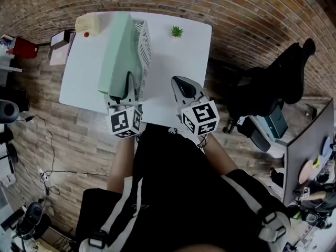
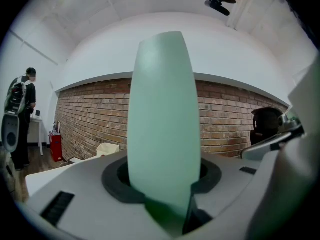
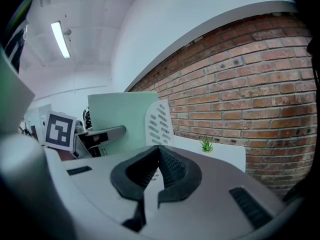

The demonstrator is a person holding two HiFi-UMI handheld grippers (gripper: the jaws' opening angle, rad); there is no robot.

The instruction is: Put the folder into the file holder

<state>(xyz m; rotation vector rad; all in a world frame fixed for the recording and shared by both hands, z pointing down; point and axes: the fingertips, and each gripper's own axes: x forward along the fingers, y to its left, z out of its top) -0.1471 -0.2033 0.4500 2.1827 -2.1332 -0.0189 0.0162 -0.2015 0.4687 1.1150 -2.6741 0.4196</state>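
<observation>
- At the far left corner of the table (image 1: 79,83) sit a cream-coloured box (image 1: 88,24) and a small red thing (image 1: 86,34). Neither is part of your job.
- Your left gripper (image 1: 127,84) has its fingers clamped on the near edge of the pale green folder (image 1: 119,51). The folder stands on edge above the table, running away from you.
- The white perforated file holder (image 1: 145,42) stands touching the folder's right side. From above and from the right gripper view, the folder's bottom edge is hidden, so you cannot tell whether it is inside a slot or only leaning against the holder's left wall.
- Your right gripper (image 1: 178,81) hangs over the table's near edge, well right of the holder. Its fingers are together with nothing between them.
- A small green plant (image 1: 177,31) stands near the far right corner, clear of the work.
- Judging progress: the folder is picked up, upright and brought to the holder. What looks left is seating it fully, letting go and drawing your left gripper back.
</observation>
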